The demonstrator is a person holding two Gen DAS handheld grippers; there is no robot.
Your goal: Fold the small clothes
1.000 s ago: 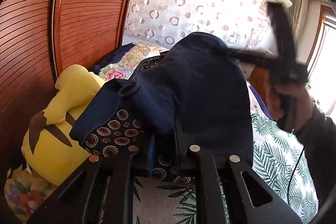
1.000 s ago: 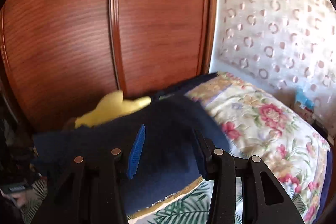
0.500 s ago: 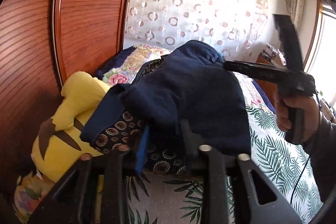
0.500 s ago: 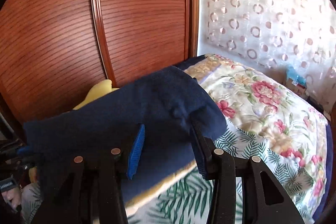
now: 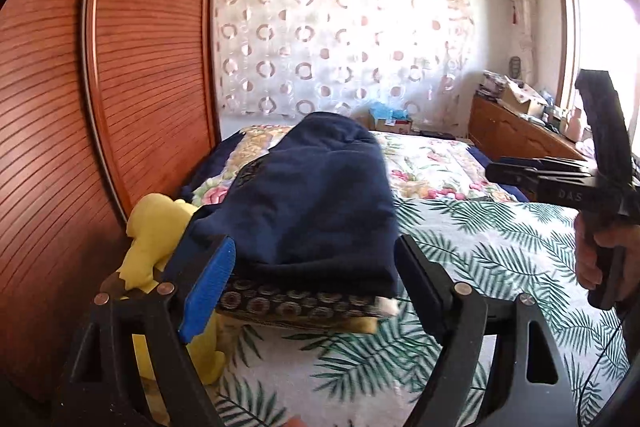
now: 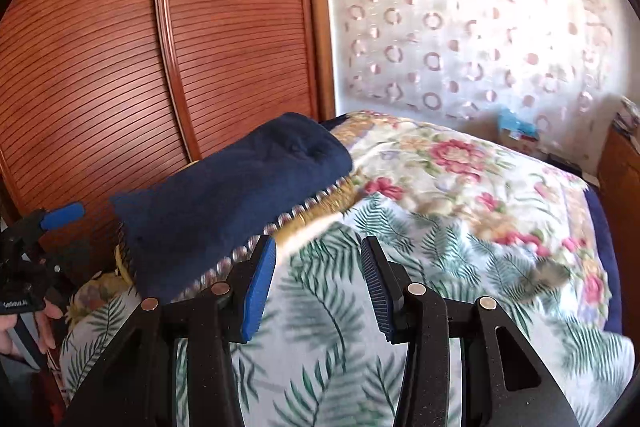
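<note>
we have laid the folded navy garment (image 5: 316, 203) on the stack by the yellow plush toy (image 5: 156, 227) at the bed's (image 6: 400, 267) edge. our left gripper (image 5: 312, 283) has just been opening, its jaws clear of the cloth; our right gripper (image 6: 318, 291) hangs part open, empty, beside the pile.

The folded garment (image 5: 320, 203) on my bed is deep navy, and the piece under it shows a dark band of brown and cream ring medallions (image 5: 296, 307) along its edge. Beside it my plush toy (image 5: 156, 227) is bright yellow. The bedspread (image 5: 480, 247) is white with green palm fronds; the quilt (image 6: 460, 163) behind it carries pink and red flowers on cream, bordered in navy. The wardrobe doors (image 5: 148, 67) are reddish-brown wood with fine horizontal ribs. The sheer curtain (image 5: 340, 39) is white with pinkish-brown rings and dots. My left gripper (image 5: 316, 279) is black with one blue pad; my right gripper (image 6: 318, 291) is black with blue pads.
</note>
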